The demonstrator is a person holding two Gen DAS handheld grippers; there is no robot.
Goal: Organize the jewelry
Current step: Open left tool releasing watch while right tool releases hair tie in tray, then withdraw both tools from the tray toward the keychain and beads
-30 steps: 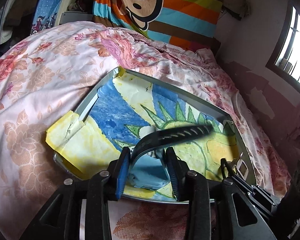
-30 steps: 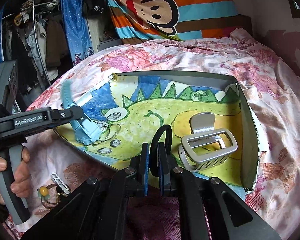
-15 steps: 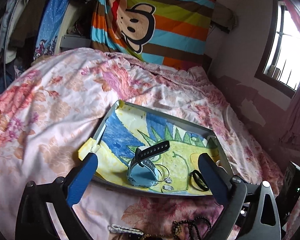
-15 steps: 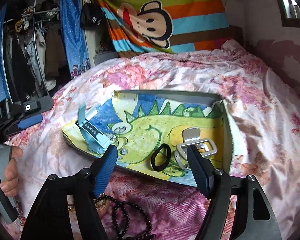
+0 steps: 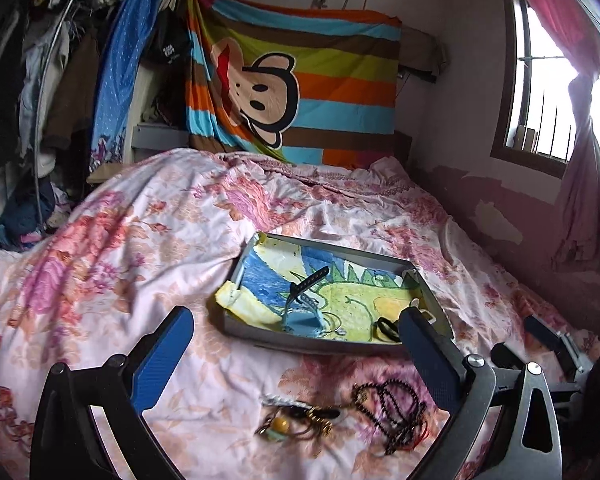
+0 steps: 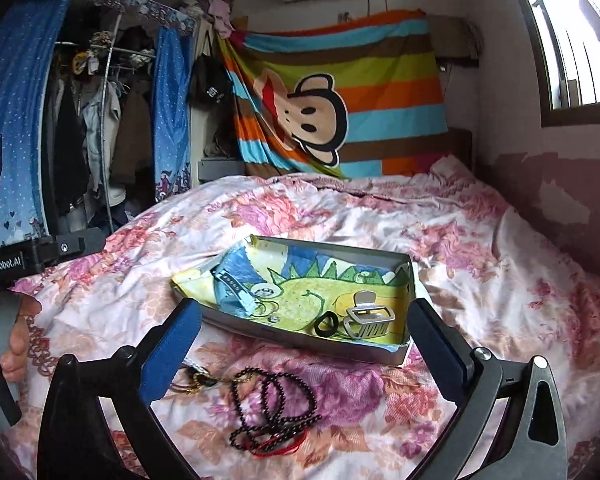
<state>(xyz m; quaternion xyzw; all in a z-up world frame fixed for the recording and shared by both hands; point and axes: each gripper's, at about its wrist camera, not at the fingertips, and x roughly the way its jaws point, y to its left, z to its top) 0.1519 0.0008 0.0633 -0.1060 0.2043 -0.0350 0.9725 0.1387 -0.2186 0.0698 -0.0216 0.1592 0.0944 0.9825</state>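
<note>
A shallow grey tray point(image 5: 320, 345) point(image 6: 300, 338) lined with a dinosaur drawing lies on the floral bedspread. In it lie a blue watch point(image 5: 304, 308) point(image 6: 232, 294), a black hair tie point(image 5: 386, 328) point(image 6: 326, 325) and a silver claw clip point(image 6: 370, 318). On the bedspread in front of the tray lie a black bead necklace point(image 5: 392, 404) point(image 6: 274, 408) and a small bundle with a yellow bead point(image 5: 292, 420) point(image 6: 198, 378). My left gripper point(image 5: 296, 364) and right gripper point(image 6: 304, 344) are both open and empty, held back above the loose jewelry.
The bed's floral cover point(image 5: 140, 248) stretches all around the tray. A striped monkey blanket point(image 5: 292, 92) hangs at the headboard. A clothes rack point(image 6: 92, 128) stands on the left, a window point(image 5: 556, 92) on the right. The left gripper's body point(image 6: 4, 272) shows at the right view's left edge.
Both grippers opened, leaving the watch and the hair tie in the tray, then pulled back and up. The necklace and bead bundle came into view.
</note>
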